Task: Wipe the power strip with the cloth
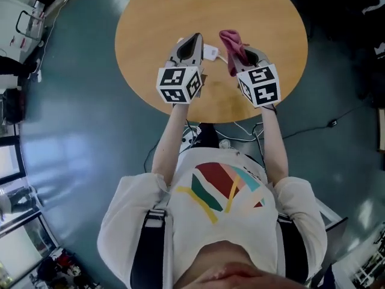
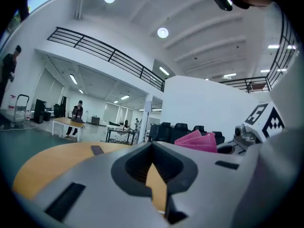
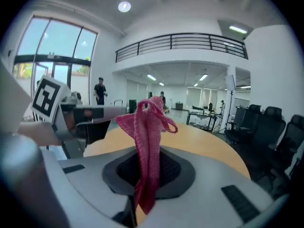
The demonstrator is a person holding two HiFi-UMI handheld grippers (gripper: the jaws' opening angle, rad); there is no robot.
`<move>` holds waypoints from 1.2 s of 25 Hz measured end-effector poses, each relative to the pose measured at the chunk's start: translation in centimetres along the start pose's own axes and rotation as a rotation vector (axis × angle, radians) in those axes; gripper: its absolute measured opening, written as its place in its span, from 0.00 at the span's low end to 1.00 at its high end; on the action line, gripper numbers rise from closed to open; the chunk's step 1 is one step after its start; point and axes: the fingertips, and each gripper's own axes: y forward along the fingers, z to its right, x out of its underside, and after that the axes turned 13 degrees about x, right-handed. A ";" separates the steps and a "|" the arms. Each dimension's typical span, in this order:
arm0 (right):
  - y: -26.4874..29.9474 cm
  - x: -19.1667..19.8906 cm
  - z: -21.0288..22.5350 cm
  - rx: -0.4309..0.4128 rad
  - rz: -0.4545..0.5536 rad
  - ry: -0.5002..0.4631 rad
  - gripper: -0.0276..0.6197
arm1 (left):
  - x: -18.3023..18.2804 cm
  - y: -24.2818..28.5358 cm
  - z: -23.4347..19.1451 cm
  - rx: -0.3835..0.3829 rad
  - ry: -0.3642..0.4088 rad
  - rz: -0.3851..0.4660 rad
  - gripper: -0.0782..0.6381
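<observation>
So my left gripper (image 1: 194, 39) is clamped shut on nothing, my right gripper (image 1: 245, 58) pinches the pink cloth (image 3: 148, 146), and the white power strip (image 1: 211, 52) lies on the round table (image 1: 264, 17) between those 2 tips.

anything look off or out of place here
Nothing looks spilled or broken. The pink cloth is bunched upright in the right gripper, not spread for wiping, and loose cables tangle on the floor beneath the round table.
</observation>
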 end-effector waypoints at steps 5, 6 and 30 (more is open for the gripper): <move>-7.3 -1.4 -1.6 -0.073 0.191 0.284 0.10 | -2.1 -4.5 6.1 0.004 0.036 0.101 0.16; -7.6 -0.7 -1.2 -0.087 0.209 0.321 0.10 | -1.5 -4.1 6.6 0.006 0.063 0.096 0.16; -10.1 1.4 -2.1 -0.061 0.249 0.255 0.10 | 0.9 -6.6 7.7 -0.052 0.123 0.059 0.16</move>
